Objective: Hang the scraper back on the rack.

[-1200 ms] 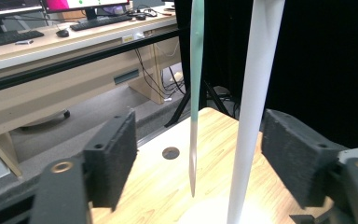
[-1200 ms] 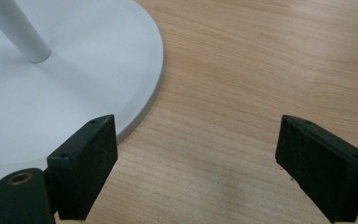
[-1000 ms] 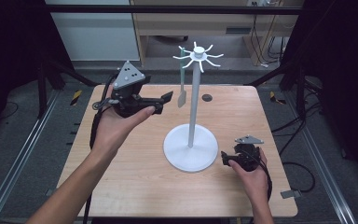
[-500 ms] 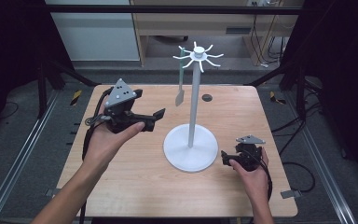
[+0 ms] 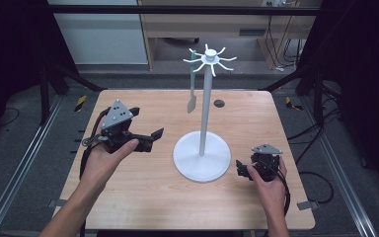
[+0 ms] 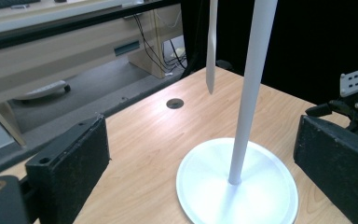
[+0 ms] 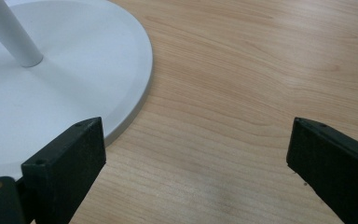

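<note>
A white stand with a round base (image 5: 187,165), a thin pole (image 5: 206,113) and a ring of hooks (image 5: 210,58) rises from the middle of the wooden table (image 5: 143,197). From a left-side hook hangs a grey-green utensil (image 5: 192,86), its blade down. My left gripper (image 5: 153,139) is held left of the base, open and empty, aimed at the pole (image 6: 251,84); the utensil (image 6: 211,46) dangles beyond it. Just right of the base, my right gripper (image 5: 242,170) rests low over the table, open, with the base's rim (image 7: 135,93) by its left jaw.
A small dark round hole (image 5: 219,103) sits in the tabletop behind the stand. Metal rails (image 5: 24,163) run along both sides of the table. A low cabinet (image 5: 207,29) and cables lie on the floor beyond the far edge.
My left gripper has drawn back from the hanging utensil, moving down and left toward the person. The utensil stays on its hook. The right gripper has not moved.
</note>
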Tool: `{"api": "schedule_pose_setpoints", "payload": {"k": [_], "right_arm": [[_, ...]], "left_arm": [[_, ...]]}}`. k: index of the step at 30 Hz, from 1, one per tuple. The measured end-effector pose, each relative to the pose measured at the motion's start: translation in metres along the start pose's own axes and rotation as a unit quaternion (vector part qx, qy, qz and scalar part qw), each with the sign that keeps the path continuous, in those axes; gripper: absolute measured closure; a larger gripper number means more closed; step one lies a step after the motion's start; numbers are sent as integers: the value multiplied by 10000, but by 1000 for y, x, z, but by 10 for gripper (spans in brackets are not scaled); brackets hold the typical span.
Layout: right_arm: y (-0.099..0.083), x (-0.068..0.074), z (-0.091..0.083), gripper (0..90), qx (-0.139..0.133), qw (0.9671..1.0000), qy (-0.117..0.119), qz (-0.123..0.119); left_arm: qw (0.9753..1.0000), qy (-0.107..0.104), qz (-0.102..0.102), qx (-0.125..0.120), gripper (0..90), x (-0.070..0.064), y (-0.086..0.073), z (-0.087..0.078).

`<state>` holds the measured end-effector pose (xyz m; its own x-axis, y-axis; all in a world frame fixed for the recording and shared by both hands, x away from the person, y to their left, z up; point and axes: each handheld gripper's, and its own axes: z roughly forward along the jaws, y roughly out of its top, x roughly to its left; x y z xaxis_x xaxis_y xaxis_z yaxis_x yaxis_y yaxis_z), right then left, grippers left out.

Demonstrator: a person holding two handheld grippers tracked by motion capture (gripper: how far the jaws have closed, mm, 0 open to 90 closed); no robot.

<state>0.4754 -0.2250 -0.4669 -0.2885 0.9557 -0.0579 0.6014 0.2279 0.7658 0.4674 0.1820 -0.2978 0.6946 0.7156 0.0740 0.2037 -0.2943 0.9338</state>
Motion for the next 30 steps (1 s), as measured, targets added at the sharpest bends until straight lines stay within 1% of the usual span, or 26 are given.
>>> {"api": "schedule_pose_setpoints", "payload": {"k": [1,2,6,8,10,11,12,13,14,15,17,18,19,20,21,22,23,25,28,30], "right_arm": [[-1,0,0,48,7,10000,-7,3],[-1,0,0,48,32,10000,-19,21],[-2,0,0,48,47,10000,-37,40],[-2,-1,0,49,51,10000,-47,48],[-3,-2,0,50,65,10000,-57,51],[-3,-3,0,50,63,9999,-69,88],[-3,-4,0,50,48,9999,-81,115],[-4,-6,-1,51,36,9998,-94,161],[-4,-6,-1,51,36,9998,-94,161],[-4,-7,-1,51,32,9998,-107,180],[-5,-9,-1,52,23,9997,-145,214],[-5,-10,-1,53,19,9996,-155,219],[-5,-9,-2,53,17,9996,-168,220],[-4,-9,-1,53,22,9996,-169,213],[-5,-9,-1,53,32,9996,-171,210],[-5,-9,-1,53,32,9996,-171,210],[-5,-9,-1,53,36,9996,-179,208],[-5,-9,-1,55,41,9996,-202,216],[-5,-10,-1,56,35,9996,-202,196],[-5,-9,-2,56,36,9995,-213,211]], "left_arm": [[10000,0,0,0,27,0,0,0],[10000,11,1,25,27,1,-4,0],[9998,10,27,191,23,6,-21,1],[9997,49,0,257,24,9,-30,2],[9993,61,-3,362,25,14,-44,4],[9993,61,-3,362,28,14,-44,4],[9991,30,13,419,28,15,-49,5],[9986,57,107,510,28,15,-59,6],[9986,57,107,510,28,15,-59,6],[9979,108,172,608,28,15,-66,7],[9975,122,183,673,28,15,-72,8],[9972,117,98,731,28,16,-82,10],[9972,117,98,731,29,16,-82,10],[9968,150,89,778,32,16,-87,11],[9963,180,115,834,33,16,-92,11],[9953,214,175,933,33,17,-98,11],[9947,296,183,970,34,16,-106,11],[9931,325,226,1104,37,17,-117,11],[9916,401,112,1227,37,20,-132,11],[9908,464,53,1274,37,23,-139,10]]}}
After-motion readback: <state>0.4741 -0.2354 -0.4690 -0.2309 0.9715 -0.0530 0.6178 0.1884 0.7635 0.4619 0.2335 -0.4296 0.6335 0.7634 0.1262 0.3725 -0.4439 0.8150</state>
